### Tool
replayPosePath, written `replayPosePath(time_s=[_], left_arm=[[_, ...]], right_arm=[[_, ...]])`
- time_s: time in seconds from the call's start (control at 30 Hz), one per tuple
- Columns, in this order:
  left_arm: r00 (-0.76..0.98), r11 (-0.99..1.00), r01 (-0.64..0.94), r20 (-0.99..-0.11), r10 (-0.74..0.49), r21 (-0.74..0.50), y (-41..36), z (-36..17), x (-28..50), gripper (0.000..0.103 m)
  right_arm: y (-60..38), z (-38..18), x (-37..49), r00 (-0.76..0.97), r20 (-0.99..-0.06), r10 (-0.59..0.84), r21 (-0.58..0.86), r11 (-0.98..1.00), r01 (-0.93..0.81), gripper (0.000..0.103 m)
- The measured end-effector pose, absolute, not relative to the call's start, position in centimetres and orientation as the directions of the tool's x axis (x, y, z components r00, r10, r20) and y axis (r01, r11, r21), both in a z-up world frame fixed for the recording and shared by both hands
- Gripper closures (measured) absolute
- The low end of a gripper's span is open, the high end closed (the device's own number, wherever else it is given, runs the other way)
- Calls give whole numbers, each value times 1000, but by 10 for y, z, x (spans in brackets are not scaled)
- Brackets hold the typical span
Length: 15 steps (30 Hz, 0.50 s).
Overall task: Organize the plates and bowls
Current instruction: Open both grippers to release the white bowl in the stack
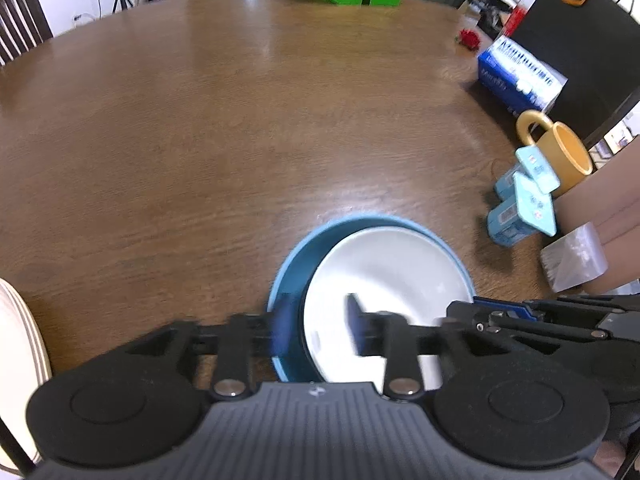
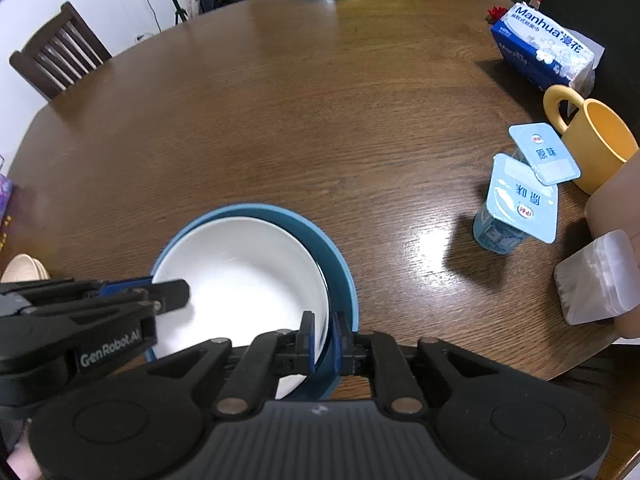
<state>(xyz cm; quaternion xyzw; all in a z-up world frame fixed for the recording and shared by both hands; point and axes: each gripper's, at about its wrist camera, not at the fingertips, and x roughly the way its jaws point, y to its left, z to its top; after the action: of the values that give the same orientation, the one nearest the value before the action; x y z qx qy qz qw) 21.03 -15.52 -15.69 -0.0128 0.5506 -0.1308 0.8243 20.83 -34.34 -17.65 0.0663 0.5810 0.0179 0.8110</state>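
A white bowl sits nested inside a blue bowl on the brown table. My left gripper is open and straddles the left rims of both bowls, its fingers blurred. It also shows in the right wrist view at the bowls' left edge. My right gripper is shut on the near right rims of the two bowls, one finger inside the white bowl and one outside the blue one. It shows in the left wrist view at the right.
A stack of pale plates lies at the left edge. Two yogurt cups, a yellow mug, a tissue pack and a clear box stand at the right. A chair stands behind the table.
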Motion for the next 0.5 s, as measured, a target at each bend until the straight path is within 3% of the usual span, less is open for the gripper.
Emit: replayPosePath(time_s=[0.03,0.1,0.13,0.23,0.37,0.4,0.47,0.5], left_arm=[[375,965,204,-898,-230,-162,-154,-153,209,53],[390,962,210,-888,-245,-174,-151,-144,206,51],[398,961,210,-883,-251,-178,-149,-140,204,45],[443,961,209,-859,-257,-179,-141,-126,197,29],[525,966,203,-815,-246,-161,-126,-111,177,3],[546,967,201,-801,-244,-157,-122,-108,171,0],[592,968,200,-768,-245,-154,-116,-102,156,0],[610,968,201,-753,-246,-153,-113,-99,148,0]], right_arm=[[-344,-173,207,335,-936,106,127,991,42,91],[-346,-165,203,358,-927,111,132,991,35,76],[-347,-162,200,372,-921,114,136,990,34,69],[-355,-149,187,414,-901,131,154,988,23,63],[-367,-134,163,486,-859,163,188,982,3,35],[-369,-131,156,507,-843,178,202,979,-7,30],[-374,-125,140,554,-807,204,228,973,-27,10],[-376,-122,134,573,-792,210,231,972,-37,7]])
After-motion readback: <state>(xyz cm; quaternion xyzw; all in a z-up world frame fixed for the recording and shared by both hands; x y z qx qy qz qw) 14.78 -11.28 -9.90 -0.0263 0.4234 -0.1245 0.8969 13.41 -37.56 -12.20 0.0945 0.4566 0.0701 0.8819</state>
